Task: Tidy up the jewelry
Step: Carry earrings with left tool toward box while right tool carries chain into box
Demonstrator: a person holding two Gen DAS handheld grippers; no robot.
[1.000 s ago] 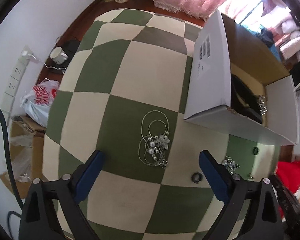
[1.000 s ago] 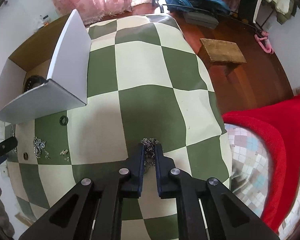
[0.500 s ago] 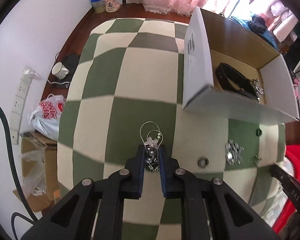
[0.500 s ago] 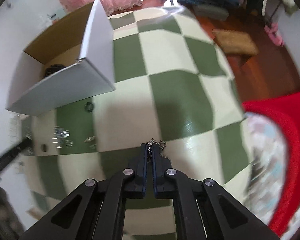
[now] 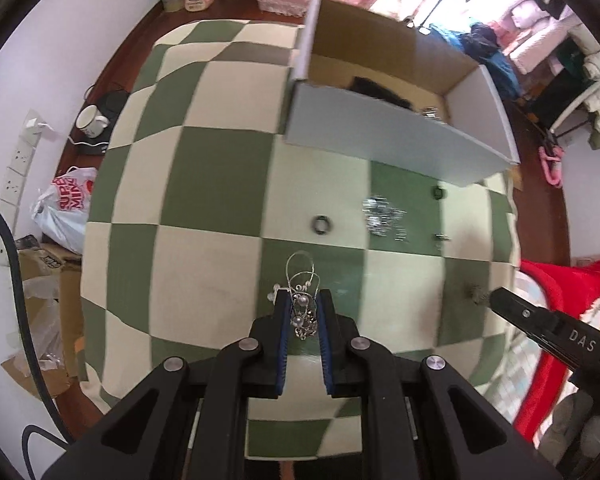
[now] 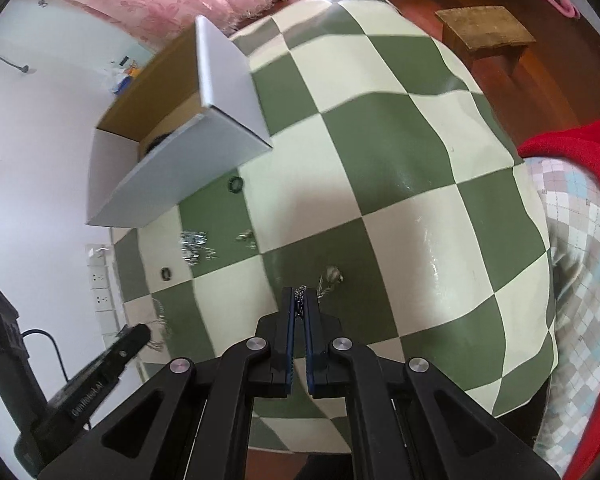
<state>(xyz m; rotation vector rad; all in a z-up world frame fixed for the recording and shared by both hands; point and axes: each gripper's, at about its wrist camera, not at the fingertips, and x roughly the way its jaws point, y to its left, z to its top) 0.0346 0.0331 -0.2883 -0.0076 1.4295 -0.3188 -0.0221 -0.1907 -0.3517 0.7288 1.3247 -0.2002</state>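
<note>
The left gripper (image 5: 303,312) is clamped on a silver necklace (image 5: 302,308) with pearl beads; its wire loops stick out past the blue pads (image 5: 283,320), above the checked green-and-cream cloth (image 5: 204,184). The right gripper (image 6: 299,304) is pinched nearly closed on a thin chain (image 6: 300,296), whose loose end (image 6: 329,278) trails just to the right of the tips, over a green square.

An open cardboard box (image 5: 380,136) with white outer walls stands at the far right of the table, seen from the left wrist; a dark item (image 5: 376,90) and a small shiny piece lie inside. On the cloth near the box lie two dark rings (image 5: 321,225), one left and one (image 5: 437,193) nearer the box, a silver cluster (image 5: 380,216) between them, and a small stud (image 5: 440,237) right of the cluster.
</note>
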